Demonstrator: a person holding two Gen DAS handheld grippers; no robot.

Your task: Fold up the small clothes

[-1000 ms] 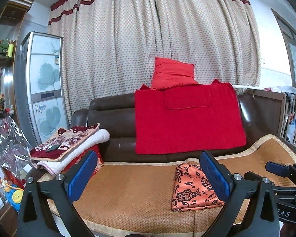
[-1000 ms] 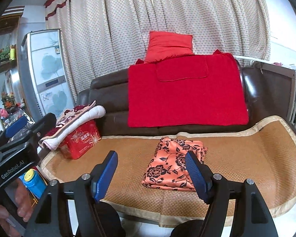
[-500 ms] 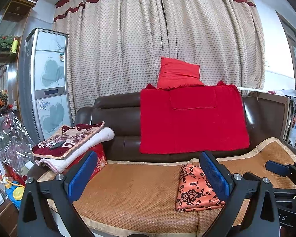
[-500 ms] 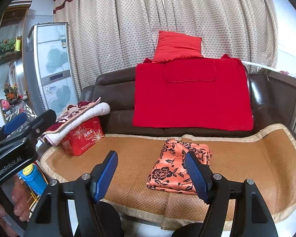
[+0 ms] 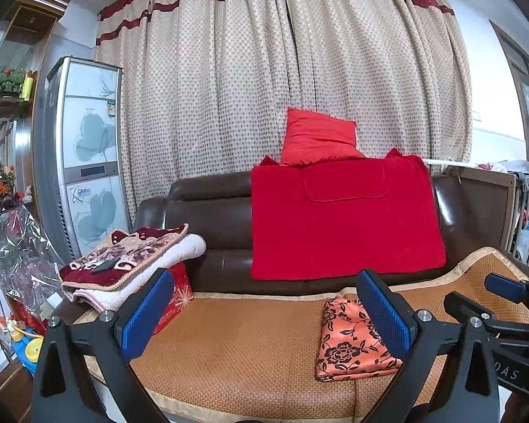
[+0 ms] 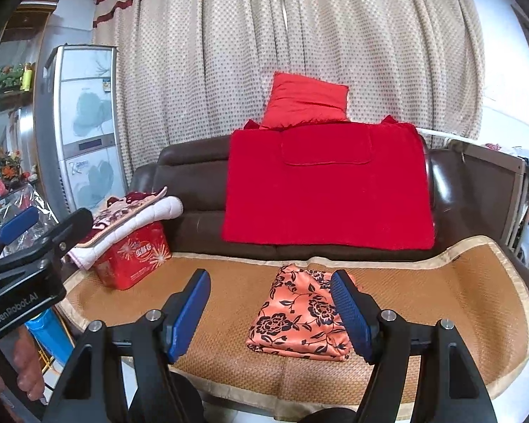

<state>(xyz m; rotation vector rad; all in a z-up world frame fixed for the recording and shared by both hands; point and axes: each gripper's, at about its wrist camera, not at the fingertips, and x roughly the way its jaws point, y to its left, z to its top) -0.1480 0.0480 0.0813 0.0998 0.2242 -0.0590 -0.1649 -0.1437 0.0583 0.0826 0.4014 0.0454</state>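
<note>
On the sofa's woven seat mat [image 6: 441, 282], the folded orange floral garment [image 6: 299, 317] lies flat, right of centre, below the red blanket [image 6: 328, 190] draped over the backrest. Left gripper [image 5: 264, 317] and right gripper [image 6: 269, 312] hover short of it, fingers spread, nothing between them. Folded quilts [image 6: 130, 211] rest on a red box [image 6: 134, 257] at the left end.

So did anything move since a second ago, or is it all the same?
Only the view moved. Both cameras tipped up a little, so the folded orange flowery cloth sits lower in the picture. The left gripper and right gripper stayed open, holding nothing. The cloth stayed folded on the woven mat, and the red blanket stayed put.
</note>
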